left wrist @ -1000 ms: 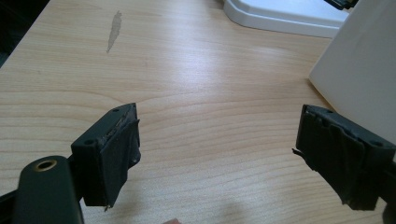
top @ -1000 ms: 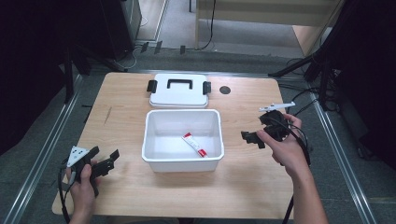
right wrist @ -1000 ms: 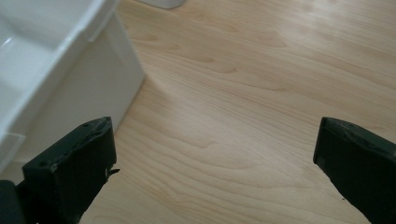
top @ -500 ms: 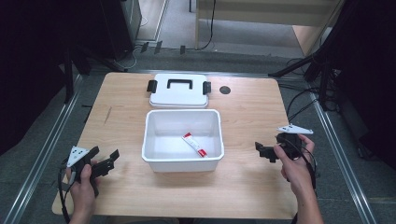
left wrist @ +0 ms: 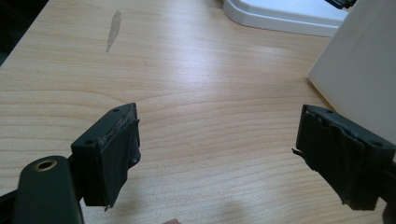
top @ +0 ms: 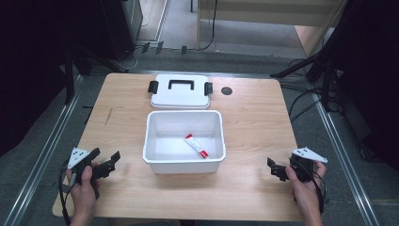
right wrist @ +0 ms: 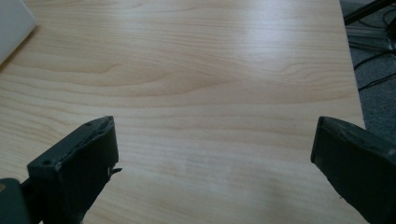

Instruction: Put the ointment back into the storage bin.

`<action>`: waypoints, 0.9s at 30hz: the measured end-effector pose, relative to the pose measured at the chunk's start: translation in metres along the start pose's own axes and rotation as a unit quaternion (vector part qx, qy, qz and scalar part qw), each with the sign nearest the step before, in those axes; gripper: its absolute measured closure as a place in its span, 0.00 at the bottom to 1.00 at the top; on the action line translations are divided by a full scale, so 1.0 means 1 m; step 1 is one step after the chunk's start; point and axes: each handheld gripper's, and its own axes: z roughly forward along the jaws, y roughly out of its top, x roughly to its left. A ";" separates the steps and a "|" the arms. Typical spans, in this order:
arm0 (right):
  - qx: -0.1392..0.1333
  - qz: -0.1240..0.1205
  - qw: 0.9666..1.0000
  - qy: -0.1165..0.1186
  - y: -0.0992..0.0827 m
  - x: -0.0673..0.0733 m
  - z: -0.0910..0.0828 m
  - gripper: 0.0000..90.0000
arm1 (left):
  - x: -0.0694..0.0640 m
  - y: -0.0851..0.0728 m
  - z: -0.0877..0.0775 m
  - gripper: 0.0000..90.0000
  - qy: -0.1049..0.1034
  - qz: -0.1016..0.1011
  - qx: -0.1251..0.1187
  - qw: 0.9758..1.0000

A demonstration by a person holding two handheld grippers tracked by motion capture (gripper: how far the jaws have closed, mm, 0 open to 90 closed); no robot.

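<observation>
On the pale wood-grain bench [top: 254, 117] sits a white plastic tub [top: 155, 141], rectangular with rounded corners and smooth glossy walls, its top open. Inside it, lying flat on the floor toward the right, I see a small tube [top: 196, 146], white with red ends, set at a slant. Just behind the tub rests its lid [top: 180, 96], flat, white, with a black handle on top and black clips at both ends. A small dark round hole [top: 227, 90] marks the bench to the right of the lid.

I have my left gripper [top: 104, 162] low at the near left of the bench, jaws spread wide with nothing between them; in its own view the matt black pads [left wrist: 114, 158] frame bare wood, with the tub's white wall [left wrist: 364, 79] just to the right. My right gripper [top: 276, 168] sits at the near right, well apart from the tub, jaws equally wide and empty over bare wood [right wrist: 210, 93]. Nothing lies between either gripper and the tub.

A grey smear [left wrist: 113, 29] shows on the wood at far left.
</observation>
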 end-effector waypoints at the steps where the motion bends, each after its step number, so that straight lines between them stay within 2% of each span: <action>1: -0.004 0.001 1.000 0.000 -0.004 -0.002 -0.001 0.01 | 0.000 0.000 0.000 0.16 0.000 -0.001 0.000 1.000; 5: -0.012 0.010 1.000 0.000 -0.020 -0.010 -0.008 0.01 | 0.000 0.000 0.000 0.16 0.000 -0.001 -0.001 1.000; 9: -0.030 0.031 0.999 0.002 -0.033 -0.016 -0.017 0.01 | 0.000 0.000 0.000 0.16 -0.001 0.000 0.000 1.000; 13: -0.033 0.030 0.999 -0.003 -0.042 -0.019 -0.023 0.01 | 0.000 0.000 0.000 0.16 -0.001 -0.001 0.000 1.000; 18: -0.045 0.049 0.998 0.001 -0.046 -0.023 -0.024 0.01 | 0.001 0.000 0.001 0.16 -0.001 -0.003 0.001 1.000; 24: -0.038 0.043 0.998 -0.022 -0.043 -0.018 -0.020 0.06 | 0.001 0.001 0.001 0.16 -0.001 -0.006 0.001 1.000; 27: -0.040 0.065 0.997 -0.015 -0.044 -0.023 -0.021 0.06 | 0.002 0.001 0.002 0.16 0.000 -0.010 0.003 1.000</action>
